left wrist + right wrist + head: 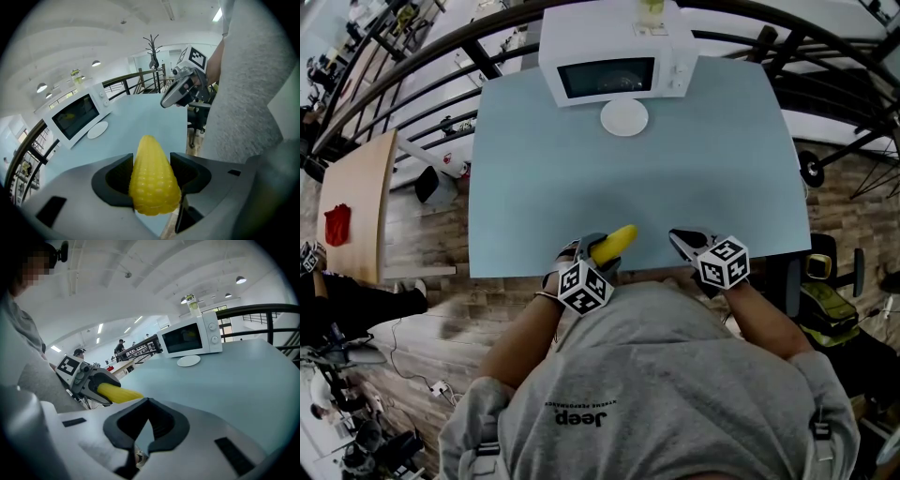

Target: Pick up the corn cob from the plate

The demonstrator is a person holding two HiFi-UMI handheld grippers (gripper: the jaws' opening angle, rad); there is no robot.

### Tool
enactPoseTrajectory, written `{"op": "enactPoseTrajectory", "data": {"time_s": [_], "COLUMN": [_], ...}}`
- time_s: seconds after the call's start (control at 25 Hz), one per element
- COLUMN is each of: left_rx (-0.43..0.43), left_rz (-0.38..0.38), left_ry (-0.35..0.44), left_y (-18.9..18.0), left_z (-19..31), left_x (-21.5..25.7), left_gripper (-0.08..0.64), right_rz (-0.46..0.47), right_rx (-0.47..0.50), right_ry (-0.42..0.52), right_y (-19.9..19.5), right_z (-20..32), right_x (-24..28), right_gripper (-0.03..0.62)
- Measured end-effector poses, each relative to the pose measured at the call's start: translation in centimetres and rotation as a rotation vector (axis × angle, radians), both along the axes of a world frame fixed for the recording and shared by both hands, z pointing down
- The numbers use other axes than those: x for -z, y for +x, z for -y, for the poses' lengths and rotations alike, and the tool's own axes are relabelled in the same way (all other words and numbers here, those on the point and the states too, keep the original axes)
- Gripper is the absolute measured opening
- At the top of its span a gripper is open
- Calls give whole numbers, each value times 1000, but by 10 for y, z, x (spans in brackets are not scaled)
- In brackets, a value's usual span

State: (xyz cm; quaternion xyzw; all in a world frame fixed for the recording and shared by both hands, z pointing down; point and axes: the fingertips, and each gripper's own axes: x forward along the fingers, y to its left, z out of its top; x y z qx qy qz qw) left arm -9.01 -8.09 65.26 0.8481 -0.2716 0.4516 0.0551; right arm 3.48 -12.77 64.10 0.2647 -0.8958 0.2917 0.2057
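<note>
Between the dark moulded jaws of my left gripper sits the corn cob, clamped at its thick end, its tapered yellow tip with bumpy kernel rows jutting ahead over the smooth pale-blue table. Far ahead, the round white plate lies before the boxy white microwave. My right gripper seems pressed shut, holding nothing.

We log yellow corn, white plate, white microwave, pale blue table, grey sweatshirt with dark print.
</note>
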Motion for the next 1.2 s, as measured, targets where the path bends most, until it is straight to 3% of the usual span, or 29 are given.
{"op": "enactPoseTrajectory", "data": {"time_s": [0.84,1.2], "left_rx": [20,98], "left_rz": [-14,-156], "left_ry": [-6,-141], "left_y": [-7,-4], "left_z": [0,-3], "left_x": [6,10], "left_gripper": [261,261], "right_rz": [1,1], "right_rx": [17,10], "right_ry": [-19,-25], "right_y": [-5,-3], "right_z": [0,-2], "right_x": [2,4], "right_gripper": [14,14]}}
